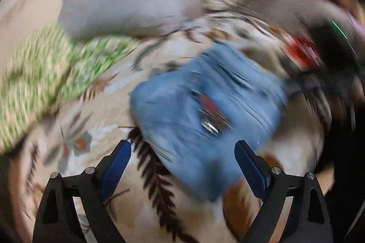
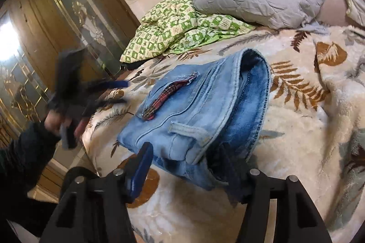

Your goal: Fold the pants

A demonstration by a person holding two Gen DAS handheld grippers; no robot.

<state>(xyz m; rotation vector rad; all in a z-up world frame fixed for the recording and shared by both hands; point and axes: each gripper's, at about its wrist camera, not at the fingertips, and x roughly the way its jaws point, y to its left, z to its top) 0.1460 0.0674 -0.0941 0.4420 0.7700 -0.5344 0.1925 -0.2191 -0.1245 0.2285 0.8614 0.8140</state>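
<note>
Two views are given: from the left wrist, blurred, the folded light-blue denim pants (image 1: 205,106) are seen on the leaf-patterned fleece bed blanket (image 1: 91,151) ahead of the left claw (image 1: 183,151), spread and empty, while from the right wrist the right claw (image 2: 189,163), parted, is set at their near edge, nearer.
</note>
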